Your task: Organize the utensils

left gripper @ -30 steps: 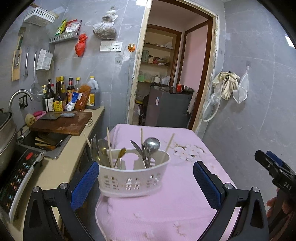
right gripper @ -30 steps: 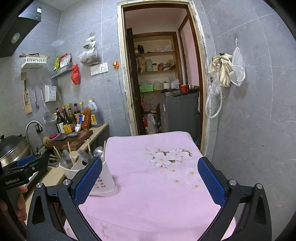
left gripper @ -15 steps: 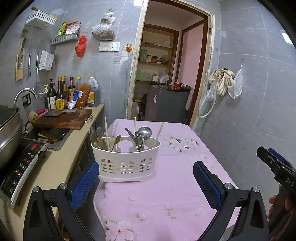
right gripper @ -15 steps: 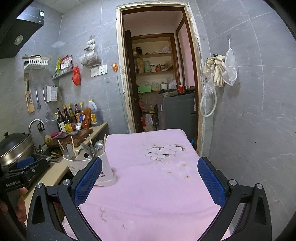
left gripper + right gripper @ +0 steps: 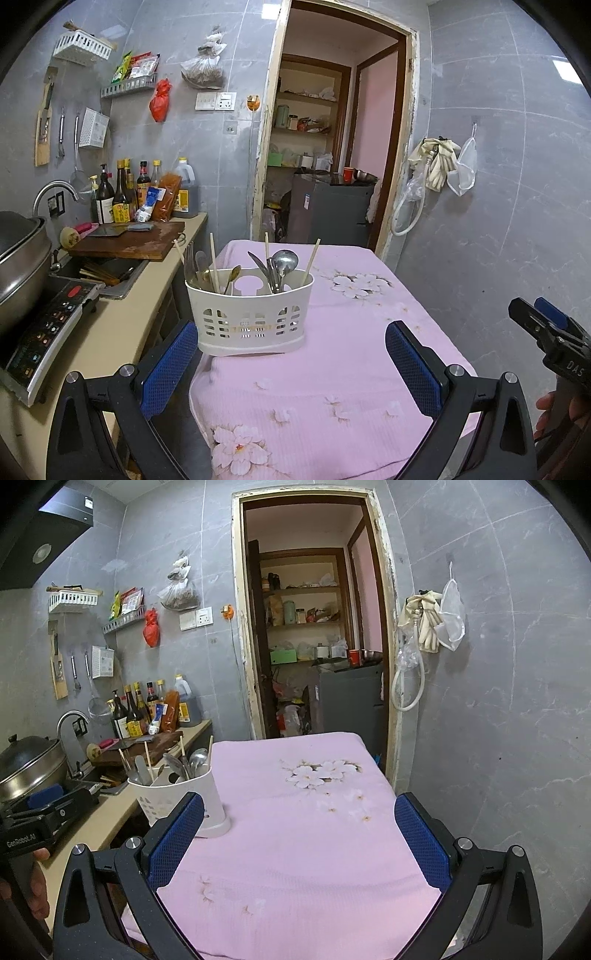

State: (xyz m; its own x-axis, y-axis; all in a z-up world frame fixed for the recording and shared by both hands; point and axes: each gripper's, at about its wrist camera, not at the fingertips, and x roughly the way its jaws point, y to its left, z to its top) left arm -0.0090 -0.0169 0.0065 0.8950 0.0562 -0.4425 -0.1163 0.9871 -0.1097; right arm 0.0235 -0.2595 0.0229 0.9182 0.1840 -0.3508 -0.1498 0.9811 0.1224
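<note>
Standing near the left edge of the pink flower-printed cloth surface (image 5: 354, 354), the white slotted plastic utensil caddy (image 5: 251, 314) holds a steel spoon (image 5: 285, 260), wooden chopsticks (image 5: 312, 260) and forks (image 5: 189, 258). Both tools gape wide and hold nothing: the left tool (image 5: 295, 365) faces the caddy from just in front, the right tool (image 5: 299, 842) hovers over bare cloth. "GenRobot.AI" is printed on the left tool's body as the right view shows it (image 5: 22, 843); "DAS" shows on the other. Grey tiled walls (image 5: 498, 701) surround an open doorway (image 5: 314, 646), with sauce bottles (image 5: 122, 195) by the sink.
</note>
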